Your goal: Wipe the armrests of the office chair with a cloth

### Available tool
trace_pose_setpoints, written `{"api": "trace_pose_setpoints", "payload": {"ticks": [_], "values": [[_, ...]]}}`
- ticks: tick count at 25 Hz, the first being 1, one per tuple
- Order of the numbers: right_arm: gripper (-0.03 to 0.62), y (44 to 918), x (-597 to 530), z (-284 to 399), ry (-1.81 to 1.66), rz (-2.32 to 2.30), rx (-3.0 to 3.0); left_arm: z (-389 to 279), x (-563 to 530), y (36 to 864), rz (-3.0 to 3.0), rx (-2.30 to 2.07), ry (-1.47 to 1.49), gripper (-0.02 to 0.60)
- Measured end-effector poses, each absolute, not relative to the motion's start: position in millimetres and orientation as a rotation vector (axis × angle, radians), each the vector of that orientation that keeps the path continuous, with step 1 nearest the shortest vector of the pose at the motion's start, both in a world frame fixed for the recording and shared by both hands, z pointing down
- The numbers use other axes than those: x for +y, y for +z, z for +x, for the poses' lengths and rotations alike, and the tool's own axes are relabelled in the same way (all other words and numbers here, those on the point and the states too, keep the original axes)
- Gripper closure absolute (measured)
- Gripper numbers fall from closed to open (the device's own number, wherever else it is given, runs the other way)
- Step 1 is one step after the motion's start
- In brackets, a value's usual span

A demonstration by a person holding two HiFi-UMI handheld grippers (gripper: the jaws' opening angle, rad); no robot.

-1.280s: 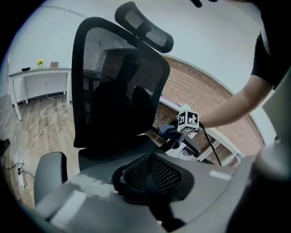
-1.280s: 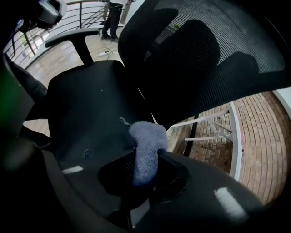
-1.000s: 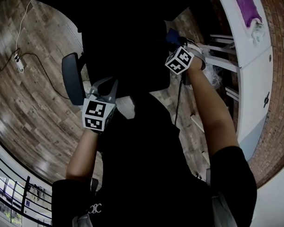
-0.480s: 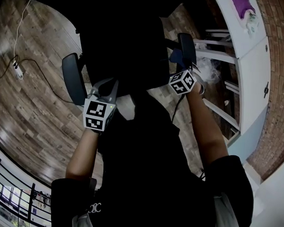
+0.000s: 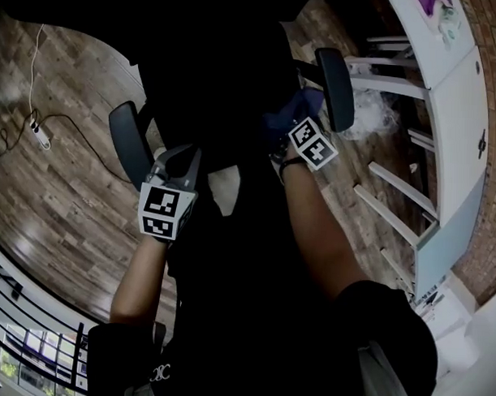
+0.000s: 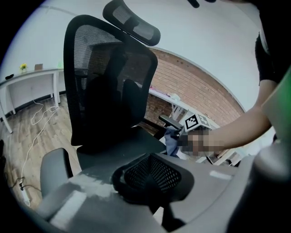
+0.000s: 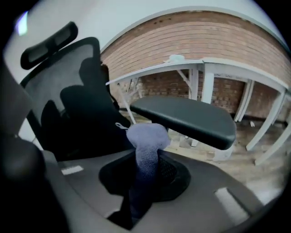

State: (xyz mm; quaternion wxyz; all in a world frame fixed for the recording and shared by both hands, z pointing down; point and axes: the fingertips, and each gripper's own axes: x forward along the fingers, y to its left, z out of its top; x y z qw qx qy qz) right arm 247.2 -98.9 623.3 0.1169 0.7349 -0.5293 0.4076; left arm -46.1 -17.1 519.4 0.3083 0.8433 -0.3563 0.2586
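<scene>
We look steeply down past a person's dark top and both forearms at a black mesh office chair [image 6: 109, 86] on a wood floor [image 5: 61, 195]. The right gripper [image 5: 289, 125] is pinched on a bunched blue cloth [image 7: 145, 136]. The puffed top of the cloth sits at the inner near end of the right armrest [image 7: 182, 119]; we cannot tell whether it touches the pad. The left gripper [image 5: 178, 156] has its jaws pressed together on nothing and hovers just beside the left armrest [image 5: 130, 144], apart from it.

What could go wrong, in our judgement: the cloth is held only by a narrow twist. A firm drag along the pad could pull it out of the jaws, or leave the hard gripper rubbing the pad instead of the cloth. Neither gripper braces the chair, so a sideways push could swivel or roll it away from the stroke.

Room to move: the right armrest's outer edge lies near the legs of a white surface [image 7: 218, 63], so a long stroke forward or outward has little margin. The seat side is open. On the left the floor is open wood, with a power strip [image 5: 40, 137] lying off to the side of the chair
</scene>
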Motion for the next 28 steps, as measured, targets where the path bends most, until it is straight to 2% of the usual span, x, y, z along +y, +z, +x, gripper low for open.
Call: {"api": "trace_pose_setpoints", "payload": {"ticks": [11, 28], "values": [[0.528, 618.6, -160.1, 282.1, 1.211, 2.670, -1.537, -55.4, -26.3, 520.7, 2.245, -0.859, 0.756, 0.575], [0.528, 691.9, -204.7, 281.0, 1.258, 2.508, -1.490, -54.8, -20.6, 538.1, 2.210, -0.853, 0.832, 0.575]]}}
